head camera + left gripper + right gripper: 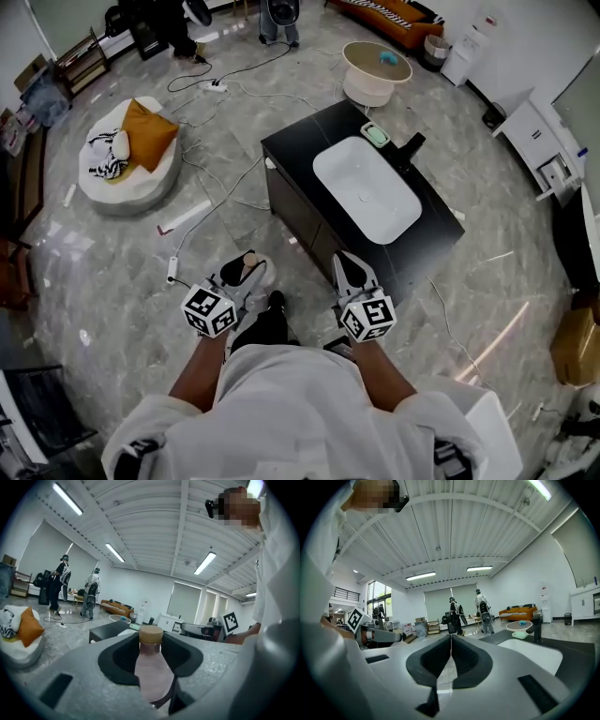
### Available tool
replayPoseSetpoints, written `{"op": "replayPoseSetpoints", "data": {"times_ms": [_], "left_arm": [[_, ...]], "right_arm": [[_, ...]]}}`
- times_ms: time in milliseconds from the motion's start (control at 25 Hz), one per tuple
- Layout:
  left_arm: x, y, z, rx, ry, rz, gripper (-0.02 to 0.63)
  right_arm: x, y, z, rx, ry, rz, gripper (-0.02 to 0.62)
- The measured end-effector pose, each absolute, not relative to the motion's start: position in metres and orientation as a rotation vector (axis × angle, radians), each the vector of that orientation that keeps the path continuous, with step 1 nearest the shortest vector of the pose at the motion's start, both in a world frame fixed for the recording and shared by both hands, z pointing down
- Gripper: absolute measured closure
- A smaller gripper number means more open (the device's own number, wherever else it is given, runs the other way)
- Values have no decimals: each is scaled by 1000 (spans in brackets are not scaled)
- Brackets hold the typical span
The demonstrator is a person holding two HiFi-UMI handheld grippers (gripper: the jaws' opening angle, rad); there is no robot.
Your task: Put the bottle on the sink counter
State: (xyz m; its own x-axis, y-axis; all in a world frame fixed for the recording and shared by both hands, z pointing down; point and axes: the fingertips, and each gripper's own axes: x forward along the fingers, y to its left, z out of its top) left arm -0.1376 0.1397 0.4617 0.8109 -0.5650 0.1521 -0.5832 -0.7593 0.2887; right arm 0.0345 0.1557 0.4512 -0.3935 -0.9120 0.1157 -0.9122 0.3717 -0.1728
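The black sink counter (427,246) stood on the grey floor (112,281). A white sink (366,189), a black tap (411,146) and a green dish (375,134) sat on it. A round white cushion (122,195) lay on the floor.

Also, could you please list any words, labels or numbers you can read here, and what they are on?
No text can be read anywhere.
On the bottle held in the left gripper: no label shows.
On the left marker cube and the right marker cube: black-and-white square patterns only, no words.
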Motion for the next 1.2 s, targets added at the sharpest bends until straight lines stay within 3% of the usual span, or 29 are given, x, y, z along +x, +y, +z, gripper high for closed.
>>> {"op": "replayPoseSetpoints", "data": {"times_ms": [640, 1200], "left_arm": [[-138, -37, 448, 2763, -711, 26, 456], [-87, -145, 452, 2783, -589, 41, 456]], "right_arm": [[21, -9, 439, 1817, -2522, 270, 580], [77, -82, 454, 1963, -2416, 327, 580]]}}
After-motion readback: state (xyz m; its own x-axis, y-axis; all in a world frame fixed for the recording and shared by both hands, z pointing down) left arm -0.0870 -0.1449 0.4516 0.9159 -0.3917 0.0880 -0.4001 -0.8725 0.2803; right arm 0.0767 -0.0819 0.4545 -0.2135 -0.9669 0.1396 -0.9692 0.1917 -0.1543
